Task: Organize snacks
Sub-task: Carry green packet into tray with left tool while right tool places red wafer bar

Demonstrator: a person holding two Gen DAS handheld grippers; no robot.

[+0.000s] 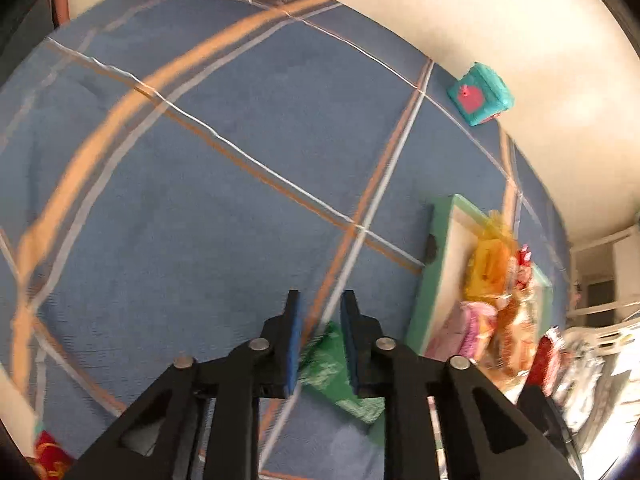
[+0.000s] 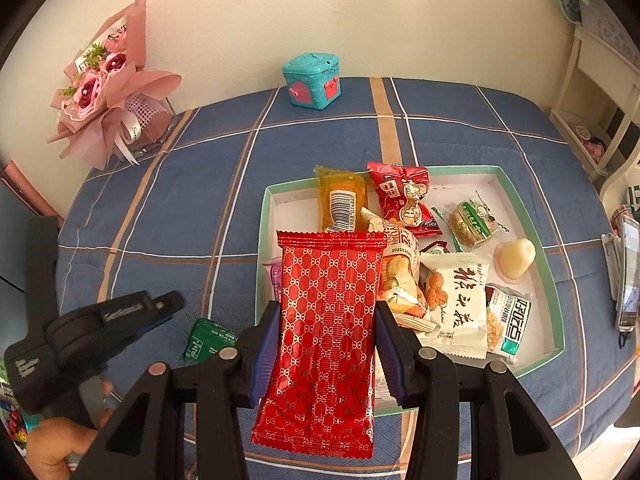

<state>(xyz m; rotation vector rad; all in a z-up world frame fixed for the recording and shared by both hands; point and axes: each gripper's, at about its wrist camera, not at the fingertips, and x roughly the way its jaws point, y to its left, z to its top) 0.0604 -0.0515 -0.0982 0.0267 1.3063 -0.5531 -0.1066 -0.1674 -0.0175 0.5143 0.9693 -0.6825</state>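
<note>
Right wrist: right claw [image 2: 326, 344] grips red packet [image 2: 326, 332]

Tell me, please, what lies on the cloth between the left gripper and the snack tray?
A small green packet lies there, seen in the right wrist view, left of the tray and right of the left gripper.

My two black plastic scissor-arm grippers, the left gripper [image 1: 319, 332] and the right gripper [image 2: 326, 344], carry blue rubber pads [image 1: 295, 344] and round silver pivot pins [image 2: 429, 354].
</note>
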